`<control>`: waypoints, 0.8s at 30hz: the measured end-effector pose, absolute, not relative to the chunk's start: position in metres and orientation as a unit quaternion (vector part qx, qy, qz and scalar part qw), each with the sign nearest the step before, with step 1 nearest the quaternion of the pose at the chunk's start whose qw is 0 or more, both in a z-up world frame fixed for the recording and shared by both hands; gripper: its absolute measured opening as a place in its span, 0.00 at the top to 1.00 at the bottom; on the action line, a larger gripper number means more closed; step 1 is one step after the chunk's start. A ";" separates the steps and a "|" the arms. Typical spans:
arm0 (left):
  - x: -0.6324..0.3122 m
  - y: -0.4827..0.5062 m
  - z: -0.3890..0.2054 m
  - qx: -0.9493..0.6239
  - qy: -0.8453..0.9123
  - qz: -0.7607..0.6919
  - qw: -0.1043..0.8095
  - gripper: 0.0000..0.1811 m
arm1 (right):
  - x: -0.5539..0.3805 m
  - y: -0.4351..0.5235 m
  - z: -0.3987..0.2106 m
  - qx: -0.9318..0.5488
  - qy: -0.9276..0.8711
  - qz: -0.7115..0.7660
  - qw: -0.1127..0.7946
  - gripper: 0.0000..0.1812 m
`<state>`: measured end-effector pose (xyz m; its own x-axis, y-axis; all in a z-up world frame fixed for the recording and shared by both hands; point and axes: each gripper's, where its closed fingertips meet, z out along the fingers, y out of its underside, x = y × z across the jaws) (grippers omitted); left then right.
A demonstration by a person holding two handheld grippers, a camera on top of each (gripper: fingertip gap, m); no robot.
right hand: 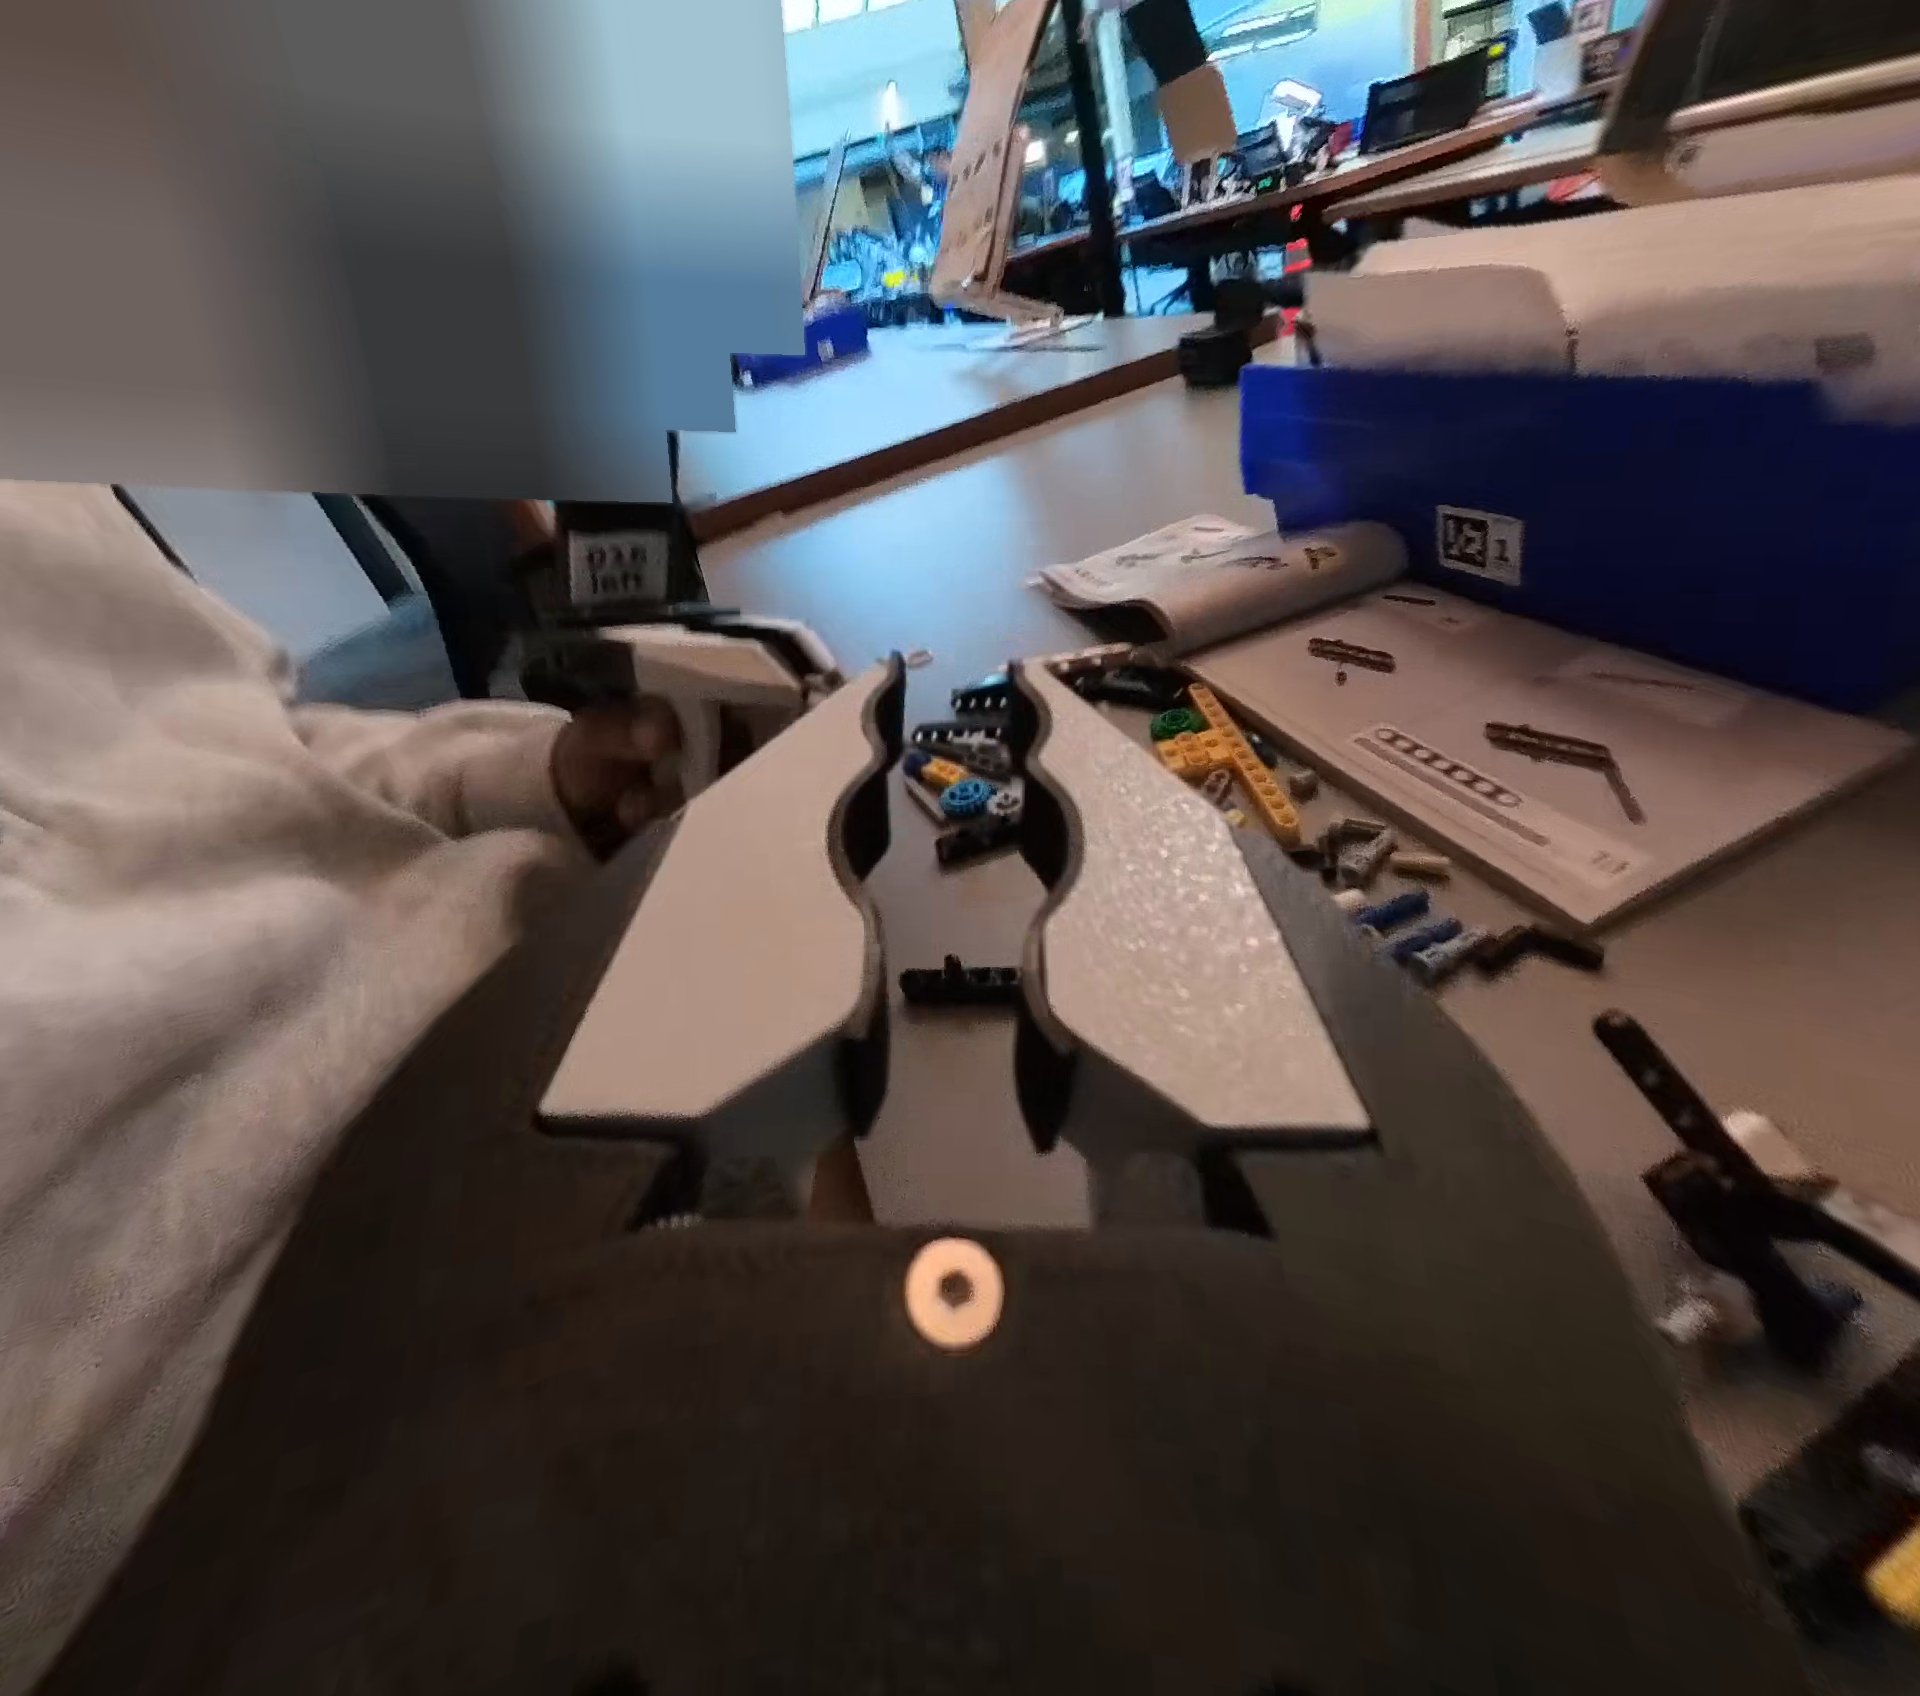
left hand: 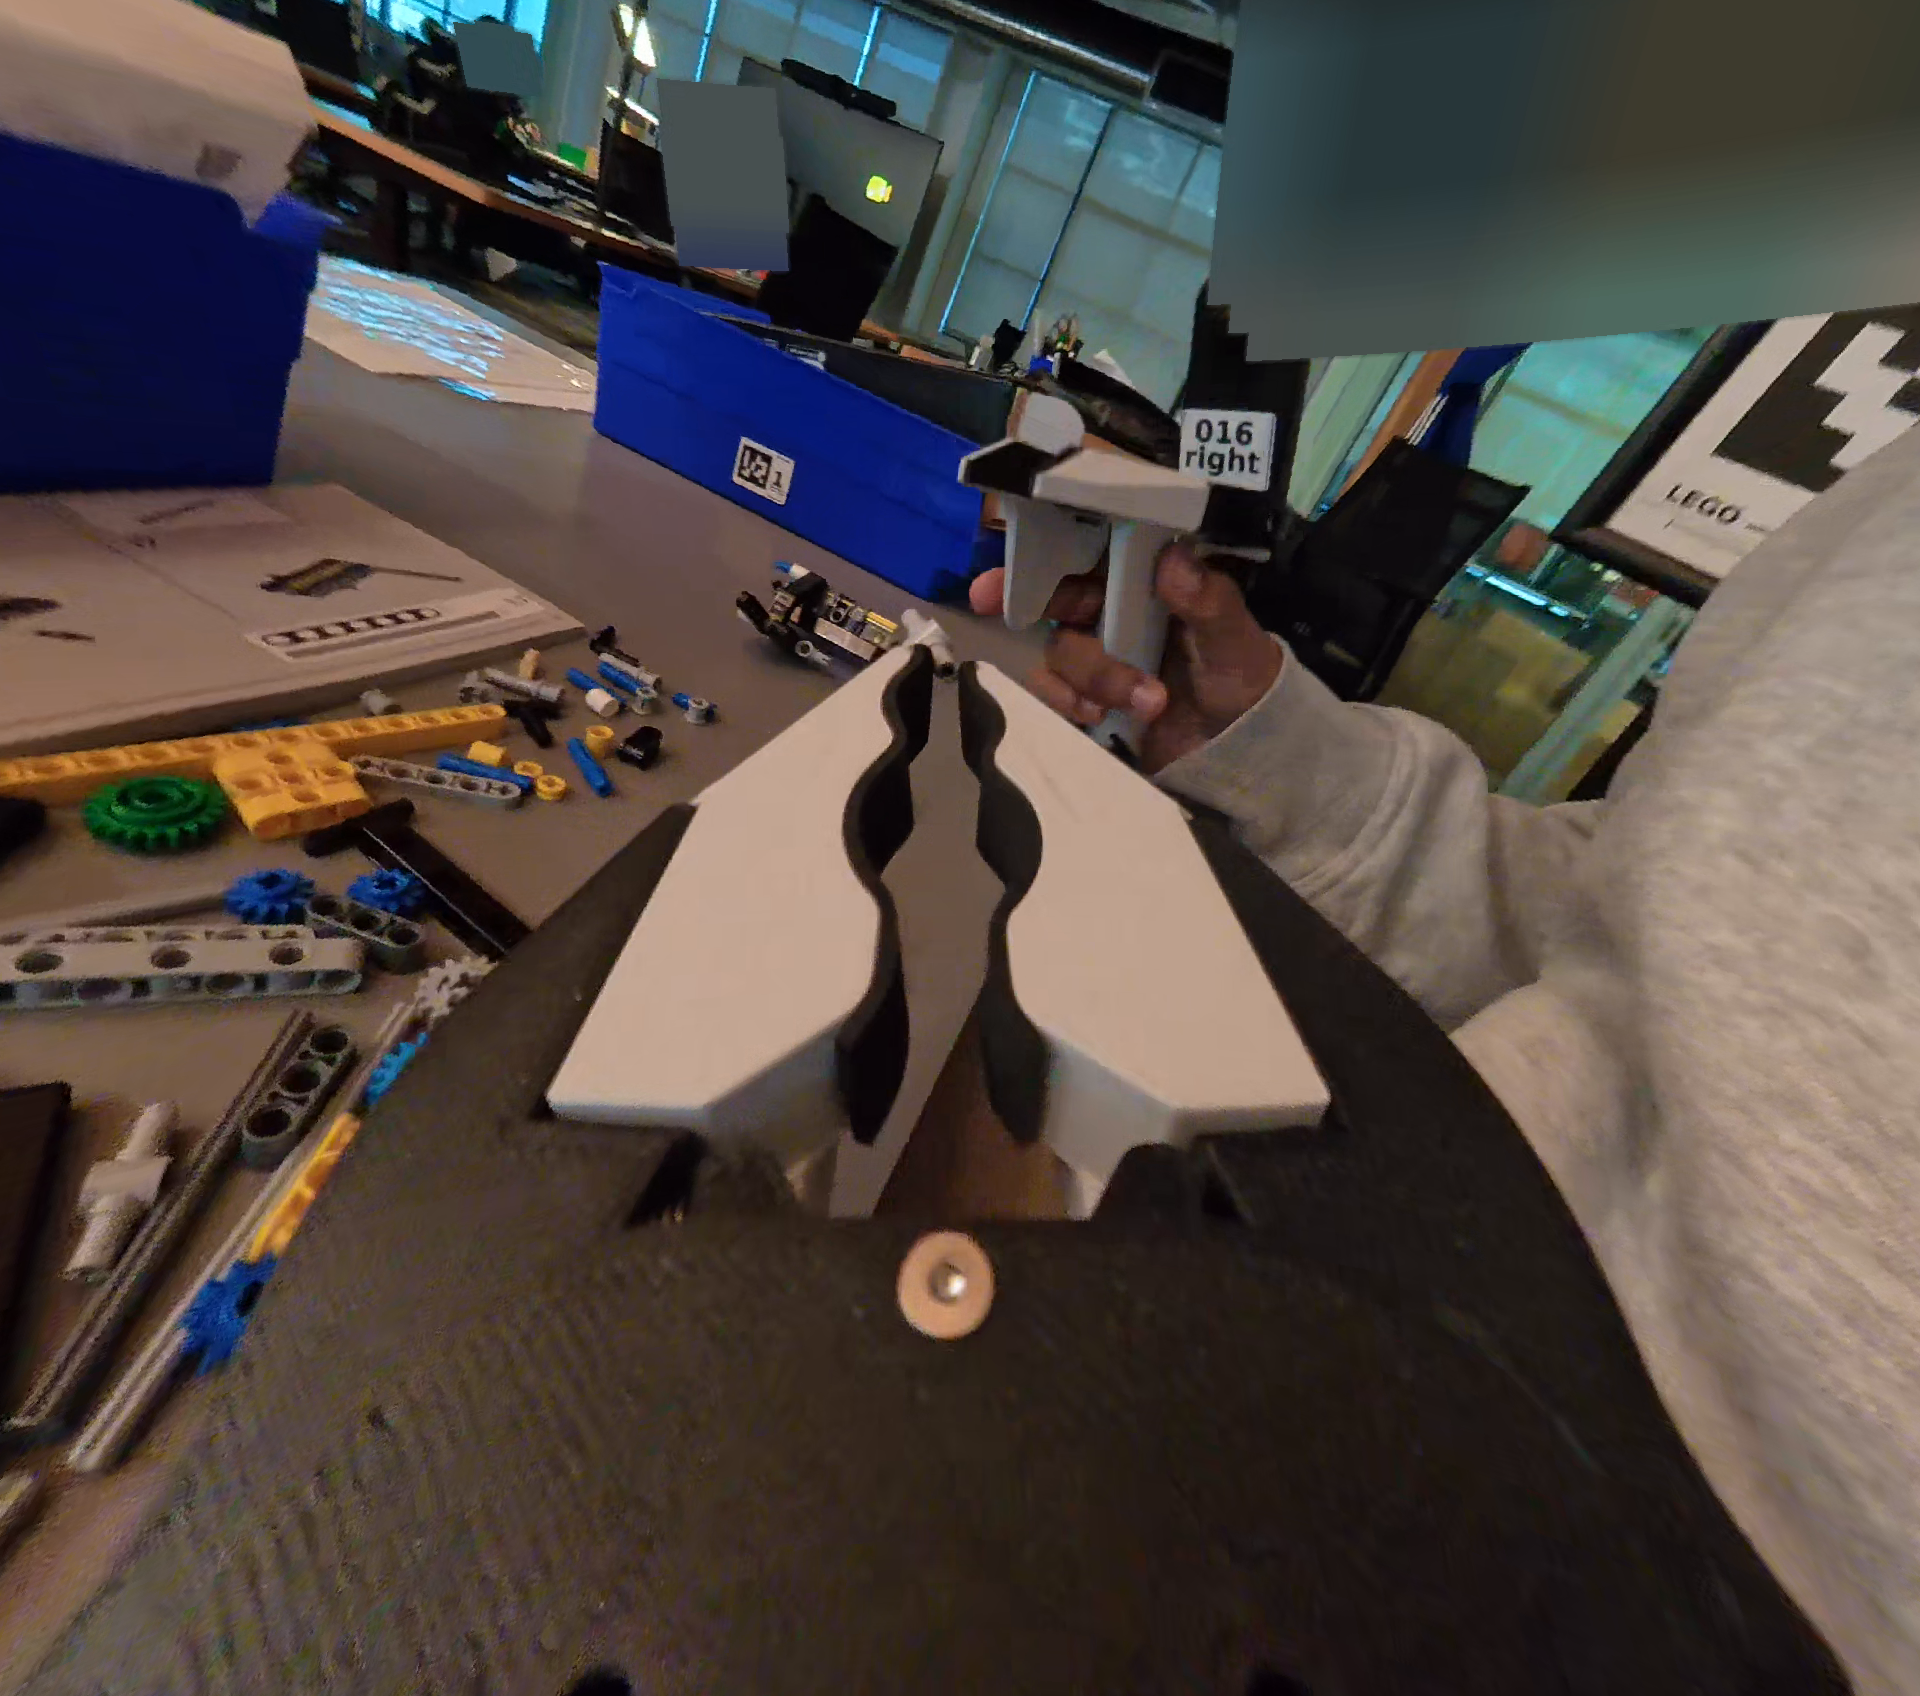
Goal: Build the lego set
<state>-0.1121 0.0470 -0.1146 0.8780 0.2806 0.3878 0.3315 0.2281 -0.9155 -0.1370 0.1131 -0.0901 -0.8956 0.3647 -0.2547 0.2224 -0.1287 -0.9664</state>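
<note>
My left gripper [left hand: 941, 665] is nearly shut; its tips pinch a small light grey piece [left hand: 928, 636], held above the grey table [left hand: 623, 524]. A small dark and grey partial assembly [left hand: 826, 612] lies just beyond the tips. Loose parts lie to the left: a yellow beam [left hand: 260, 747], a green gear [left hand: 154, 812], blue gears [left hand: 268, 896] and a grey beam [left hand: 177, 966]. My right gripper [right hand: 961, 678] is open and empty, above a pile of small parts [right hand: 961, 779] and a black piece [right hand: 956, 978]. The yellow beam [right hand: 1236, 753] lies right of its fingers.
An open instruction booklet [left hand: 208, 597] [right hand: 1507, 763] lies by the parts. Blue bins [left hand: 790, 410] [right hand: 1558, 483] stand at the back of the table. A black assembly [right hand: 1745, 1210] lies at the right. A person's grey sleeve [left hand: 1558, 815] and a hand on the right gripper's handle [left hand: 1127, 597] are close by. Across from one pair of fingers to the other is roughly 8 centimeters. My left gripper's tips are some 15 centimeters from the green gear [left hand: 154, 812].
</note>
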 end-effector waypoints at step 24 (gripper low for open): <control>-0.099 0.062 -0.131 -0.630 -0.260 -0.155 0.715 0.99 | -0.105 0.057 -0.138 0.019 -0.791 0.528 0.307 0.95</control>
<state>-0.0986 0.0622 -0.1308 0.8167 0.1065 0.5671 0.5493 0.1575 -0.8206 -0.1051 0.0569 -0.1383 -0.8107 0.2943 0.5062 -0.3548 0.4407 -0.8245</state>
